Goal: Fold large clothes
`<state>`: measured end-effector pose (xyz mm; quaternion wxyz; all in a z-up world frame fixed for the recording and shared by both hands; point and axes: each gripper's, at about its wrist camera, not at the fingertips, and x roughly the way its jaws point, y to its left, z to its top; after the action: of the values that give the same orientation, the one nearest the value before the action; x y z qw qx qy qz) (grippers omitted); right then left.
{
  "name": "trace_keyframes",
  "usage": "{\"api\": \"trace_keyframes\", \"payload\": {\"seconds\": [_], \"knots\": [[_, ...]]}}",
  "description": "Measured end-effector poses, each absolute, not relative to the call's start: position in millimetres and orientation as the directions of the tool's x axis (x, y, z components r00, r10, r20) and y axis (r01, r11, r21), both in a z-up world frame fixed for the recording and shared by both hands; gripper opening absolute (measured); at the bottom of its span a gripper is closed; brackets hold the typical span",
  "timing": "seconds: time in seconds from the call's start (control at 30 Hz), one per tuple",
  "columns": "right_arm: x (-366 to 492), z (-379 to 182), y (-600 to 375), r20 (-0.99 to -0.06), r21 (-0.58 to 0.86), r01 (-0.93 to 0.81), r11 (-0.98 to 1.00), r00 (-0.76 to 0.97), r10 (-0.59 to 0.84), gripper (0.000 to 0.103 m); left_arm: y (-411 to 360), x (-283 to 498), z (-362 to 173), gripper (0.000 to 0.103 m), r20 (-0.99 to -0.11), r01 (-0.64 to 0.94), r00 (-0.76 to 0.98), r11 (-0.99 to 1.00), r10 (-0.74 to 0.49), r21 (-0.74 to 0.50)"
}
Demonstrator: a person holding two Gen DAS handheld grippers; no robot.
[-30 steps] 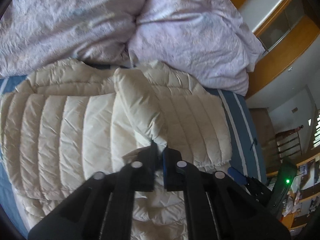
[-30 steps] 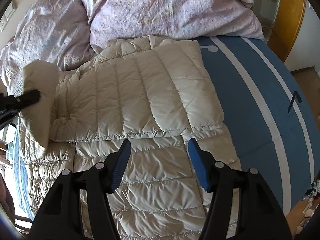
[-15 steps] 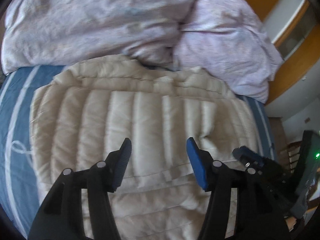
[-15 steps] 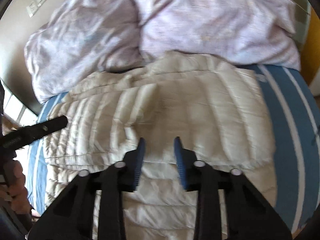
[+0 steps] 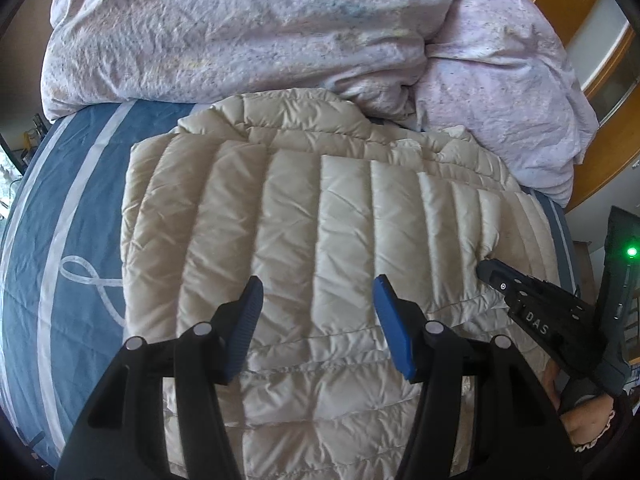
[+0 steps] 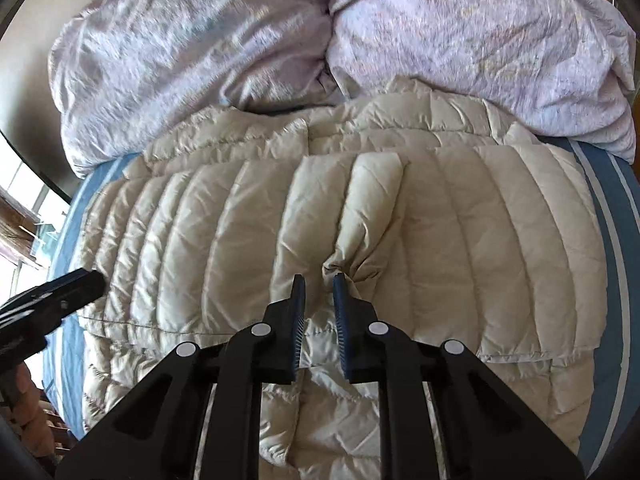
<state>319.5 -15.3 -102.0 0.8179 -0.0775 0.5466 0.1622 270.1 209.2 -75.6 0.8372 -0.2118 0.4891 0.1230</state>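
Note:
A cream quilted puffer jacket (image 5: pixel 304 216) lies flat on the blue bed sheet, with a sleeve (image 6: pixel 360 208) folded across its body. My left gripper (image 5: pixel 318 292) hovers open over the jacket's middle, with nothing between its blue pads. My right gripper (image 6: pixel 319 280) points down at the puckered sleeve cuff (image 6: pixel 352 268). Its jaws are closing and stand narrow. The cuff's end sits at the tips beside the right pad, and a small gap still shows. The right gripper (image 5: pixel 486 270) also shows at the right in the left wrist view, its tip on the jacket.
Crumpled lilac bedding (image 5: pixel 248 28) is heaped along the far side of the bed, touching the jacket's collar. The blue sheet (image 5: pixel 68 248) with white stripes shows on both sides of the jacket. A wooden frame (image 5: pixel 600 164) stands at the far right. A person's hand (image 5: pixel 580 424) holds the right gripper.
The left gripper let go of the sleeve end, opened and shifted over the jacket's body. The right gripper's jaws went from wide to narrow and came down to the sleeve cuff.

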Motion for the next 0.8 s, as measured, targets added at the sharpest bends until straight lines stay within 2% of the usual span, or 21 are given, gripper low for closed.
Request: {"api": "trace_keyframes", "payload": {"seconds": [0.17,0.3,0.43,0.47,0.5,0.57,0.8], "knots": [[330.1,-131.2,-26.5,-0.954,-0.008,-0.283,0.959,0.29,0.077,0.01,213.0,268.3,-79.2,0.057,-0.876,-0.417,0.482,0.882,0.009,-0.22],[336.3,-137.5,-35.2,-0.959,0.02,-0.249,0.968,0.269,0.089,0.009,216.5,260.8,-82.0,0.058,-0.882,-0.424,0.471,0.883,0.023,-0.203],[341.7,-127.5,-46.9,-0.963,0.104,-0.236,0.966,0.219,0.157,0.014,220.5,243.5,-81.0,0.074,-0.882,-0.434,0.467,0.884,0.057,-0.173],[341.2,-123.7,-50.8,-0.961,0.126,-0.229,0.965,0.211,0.176,0.024,221.7,236.3,-80.1,0.075,-0.882,-0.432,0.467,0.886,0.059,-0.169],[339.6,-116.2,-58.3,-0.957,0.152,-0.215,0.965,0.211,0.197,0.047,223.3,228.4,-79.8,0.077,-0.884,-0.43,0.465,0.887,0.057,-0.169],[331.8,-98.0,-71.0,-0.945,0.151,-0.204,0.967,0.258,0.202,0.075,226.3,214.7,-80.7,0.079,-0.89,-0.428,0.453,0.889,0.054,-0.163],[297.2,-66.6,-122.5,-0.949,0.134,-0.231,0.964,0.251,0.192,0.076,233.7,145.9,-96.1,0.079,-0.917,-0.472,0.396,0.868,0.055,-0.152]]}}
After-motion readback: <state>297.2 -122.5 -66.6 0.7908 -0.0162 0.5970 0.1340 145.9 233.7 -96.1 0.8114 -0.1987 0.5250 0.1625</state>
